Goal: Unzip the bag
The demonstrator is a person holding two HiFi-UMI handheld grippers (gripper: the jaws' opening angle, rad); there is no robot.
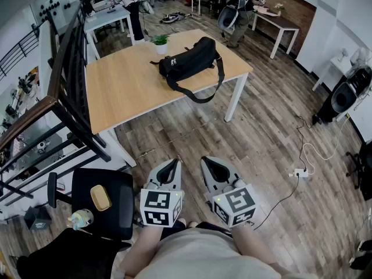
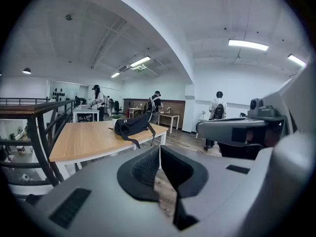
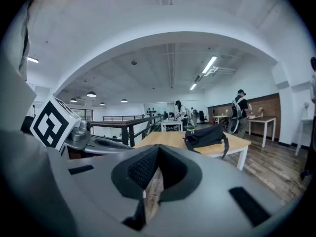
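**While well short of the table: both tongs closed, empty**

Held low over the wood floor [image 1: 261, 138], side by side: left tongs [image 1: 171, 164] and right tongs [image 1: 211, 163], each shut tight, nothing between the pads. Well apart from both, black shoulder bag [image 1: 190, 60] lying on the far part of the light wood table [image 1: 128, 92], strap drooping over the edge. Zipper too small to read. Small potted plant [image 1: 161, 43] just beside the bag. Black chair [image 1: 113, 205] at lower left.
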